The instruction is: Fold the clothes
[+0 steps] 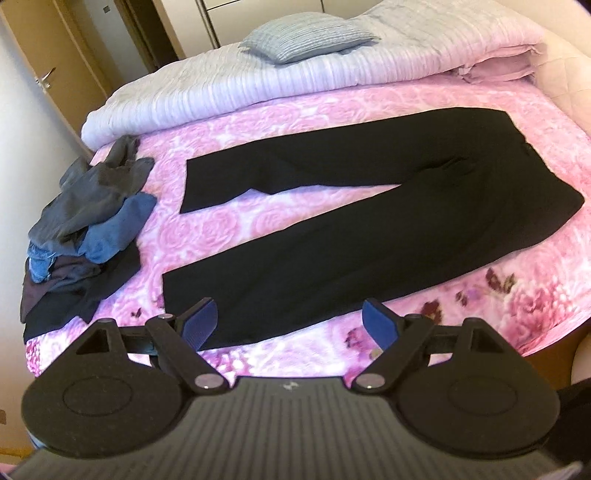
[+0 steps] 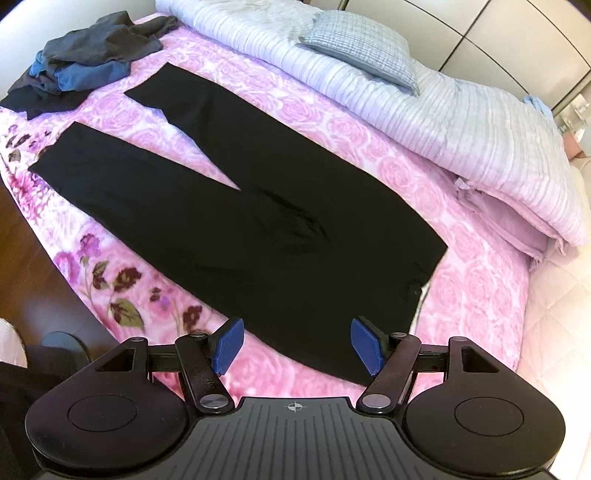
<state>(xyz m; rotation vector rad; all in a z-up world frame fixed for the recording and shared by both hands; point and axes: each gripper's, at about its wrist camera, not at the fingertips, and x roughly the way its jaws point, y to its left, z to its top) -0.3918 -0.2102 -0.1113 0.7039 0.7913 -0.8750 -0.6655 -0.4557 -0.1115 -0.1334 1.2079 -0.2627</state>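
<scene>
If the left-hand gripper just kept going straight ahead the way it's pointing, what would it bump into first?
Most likely the black trousers: the open left gripper points at the hem end of the nearer leg, spread flat on the pink bedspread. Depth is hard to judge through the fisheye.

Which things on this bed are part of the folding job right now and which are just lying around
In the job:
black trousers, spread flat
pile of unfolded clothes, beside the leg ends
left tool, open
right tool, open

Just lying about:
pillow
rolled-back white duvet
pink floral bedspread
door
</scene>
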